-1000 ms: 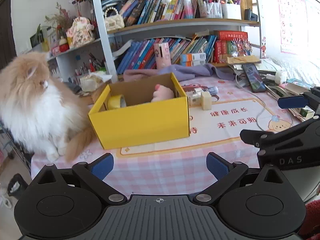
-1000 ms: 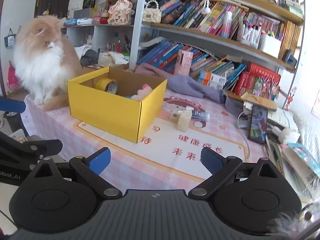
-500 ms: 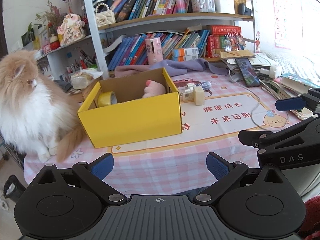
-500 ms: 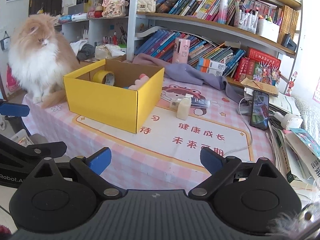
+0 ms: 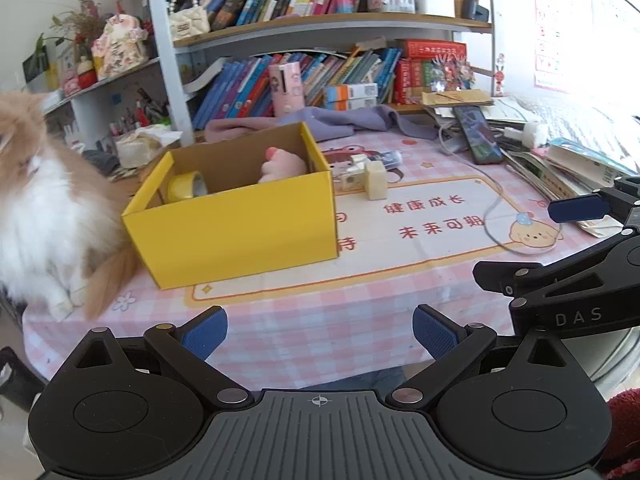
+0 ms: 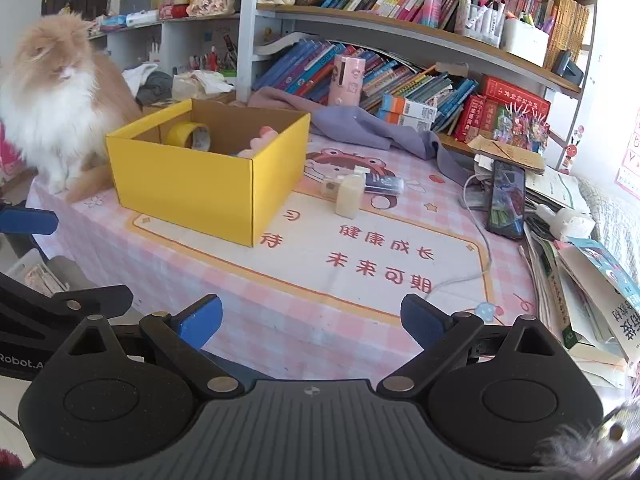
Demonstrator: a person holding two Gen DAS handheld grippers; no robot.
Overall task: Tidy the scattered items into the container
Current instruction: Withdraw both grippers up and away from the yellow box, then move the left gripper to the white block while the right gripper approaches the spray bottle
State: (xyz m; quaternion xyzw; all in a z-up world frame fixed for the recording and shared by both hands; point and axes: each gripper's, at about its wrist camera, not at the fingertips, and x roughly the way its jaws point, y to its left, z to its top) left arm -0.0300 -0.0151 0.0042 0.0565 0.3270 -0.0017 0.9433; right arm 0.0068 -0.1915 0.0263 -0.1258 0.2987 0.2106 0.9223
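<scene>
An open yellow cardboard box stands on the pink checked tablecloth. Inside it lie a yellow tape roll and a pink plush toy. To the right of the box, on the mat, stand a cream block, a small white boxy item and a dark tube. My left gripper hangs open and empty near the table's front edge. My right gripper is open and empty too, further right.
A fluffy orange and white cat sits on the table's left end, touching the box. A purple cloth, a phone with a cable, and piles of books line the back and right. Bookshelves stand behind.
Both grippers have pulled back and up a little from the table, so the box looks smaller. The cat has turned its head. Both stay open.
</scene>
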